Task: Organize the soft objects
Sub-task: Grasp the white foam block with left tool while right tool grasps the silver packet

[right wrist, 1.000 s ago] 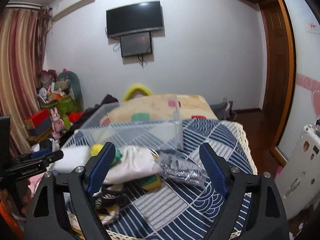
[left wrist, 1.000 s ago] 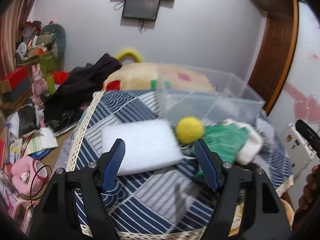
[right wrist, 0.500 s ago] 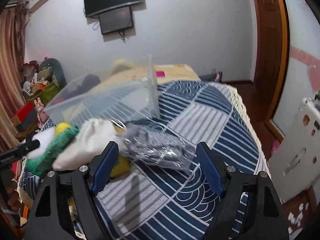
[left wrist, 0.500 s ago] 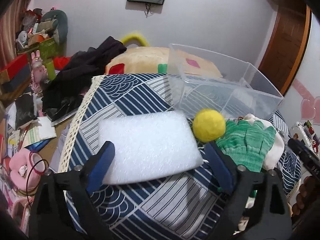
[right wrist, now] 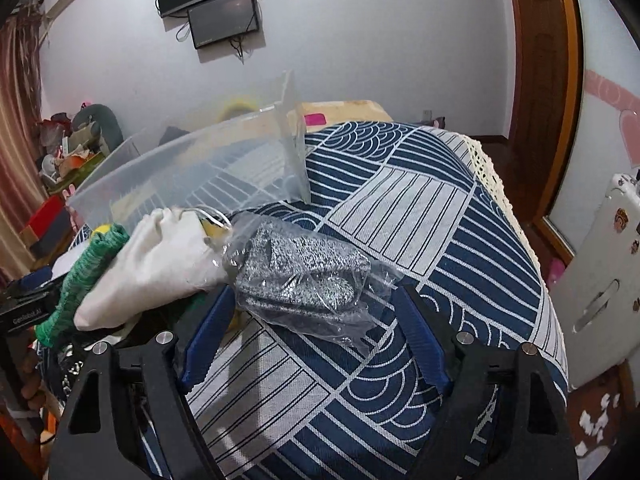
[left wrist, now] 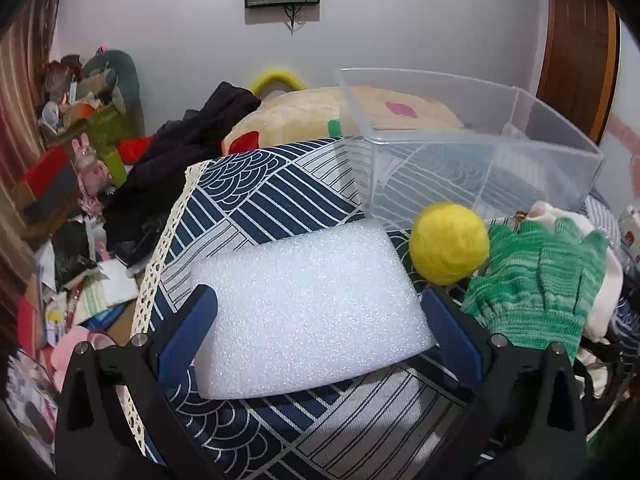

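Observation:
A white foam block (left wrist: 308, 304) lies flat on the blue patterned tablecloth (left wrist: 256, 200). My left gripper (left wrist: 318, 320) is open, one finger on each side of the block. A yellow ball (left wrist: 450, 243) and a green knit glove (left wrist: 540, 284) lie to its right, before a clear plastic bin (left wrist: 472, 160). My right gripper (right wrist: 316, 330) is open, its fingers either side of a grey knit item in a clear bag (right wrist: 304, 276). A white cloth pouch (right wrist: 156, 264) and the green glove (right wrist: 84, 280) lie left of the bag.
The clear bin (right wrist: 192, 176) stands at the back of the table. A cream cushion (left wrist: 296, 116) and black clothing (left wrist: 180, 160) lie beyond the table's far edge. Clutter fills the floor at left (left wrist: 60, 240). A white appliance (right wrist: 600, 280) stands at right.
Both grippers have moved forward and down. The left now straddles the foam block; the right now straddles the bagged grey item. Both stay open.

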Demonstrator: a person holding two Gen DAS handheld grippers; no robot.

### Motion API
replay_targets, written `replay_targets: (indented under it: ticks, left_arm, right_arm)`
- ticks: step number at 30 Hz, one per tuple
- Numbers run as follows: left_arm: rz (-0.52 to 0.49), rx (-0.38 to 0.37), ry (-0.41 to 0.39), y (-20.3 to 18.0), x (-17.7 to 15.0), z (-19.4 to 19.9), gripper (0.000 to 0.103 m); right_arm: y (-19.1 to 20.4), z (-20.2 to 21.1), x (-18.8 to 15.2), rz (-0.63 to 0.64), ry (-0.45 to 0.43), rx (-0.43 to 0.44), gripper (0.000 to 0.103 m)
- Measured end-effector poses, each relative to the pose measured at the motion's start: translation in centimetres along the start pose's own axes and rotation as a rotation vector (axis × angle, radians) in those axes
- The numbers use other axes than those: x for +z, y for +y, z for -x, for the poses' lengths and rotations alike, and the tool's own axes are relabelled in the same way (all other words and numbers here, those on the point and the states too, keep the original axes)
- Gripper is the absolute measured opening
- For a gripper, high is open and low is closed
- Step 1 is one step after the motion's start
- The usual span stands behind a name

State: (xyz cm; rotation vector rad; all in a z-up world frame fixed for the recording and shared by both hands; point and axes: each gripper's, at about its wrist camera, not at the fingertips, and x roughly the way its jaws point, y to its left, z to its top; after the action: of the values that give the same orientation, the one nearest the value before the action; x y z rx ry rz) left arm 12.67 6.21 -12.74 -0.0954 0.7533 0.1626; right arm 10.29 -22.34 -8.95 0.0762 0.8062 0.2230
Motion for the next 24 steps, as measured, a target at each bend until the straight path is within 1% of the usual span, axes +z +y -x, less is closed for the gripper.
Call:
replay_targets:
  ticks: [3, 6, 7, 9, 11, 15, 18, 21, 23, 24]
  left_arm:
    - [0.021, -0.001, 0.019, 0.6, 0.1, 0.5, 0.103]
    - [0.018, -0.023, 0.003, 1.0, -0.1, 1.2, 0.103]
    - [0.015, -0.036, 0.011, 1.1, -0.1, 1.2, 0.103]
    - [0.021, -0.057, 0.058, 1.3, -0.3, 0.5, 0.103]
    - [-0.012, -0.062, 0.058, 1.1, -0.8, 0.9, 0.103]
    - [-0.087, -0.120, 0.084, -0.2, -1.9, 2.2, 0.103]
    - [-0.087, -0.143, 0.102, -0.5, -2.1, 3.0, 0.103]
    - [-0.064, -0.179, 0.099, 0.3, -1.7, 3.9, 0.103]
    - [-0.086, -0.187, 0.094, 0.9, -1.7, 4.5, 0.103]
    - [-0.129, -0.180, 0.102, 1.1, -1.9, 4.5, 0.103]
  right_arm:
    - [0.1, 0.0, 0.0, 0.006, 0.002, 0.000, 0.080]
    - [0.1, -0.1, -0.1, 0.010, 0.008, 0.000, 0.080]
    - [0.0, -0.1, 0.0, 0.009, 0.008, 0.003, 0.080]
    - [-0.1, 0.0, 0.1, 0.004, 0.010, 0.008, 0.080]
    - [-0.3, 0.0, 0.1, 0.000, 0.010, 0.015, 0.080]
    - [-0.2, -0.1, 0.2, -0.001, 0.008, 0.019, 0.080]
    - [-0.1, -0.1, 0.2, -0.001, 0.007, 0.020, 0.080]
    - [-0.1, 0.1, 0.3, -0.002, 0.002, 0.026, 0.080]
    - [-0.1, 0.2, 0.3, -0.005, -0.003, 0.032, 0.080]
    - [-0.1, 0.2, 0.3, -0.006, -0.005, 0.034, 0.080]
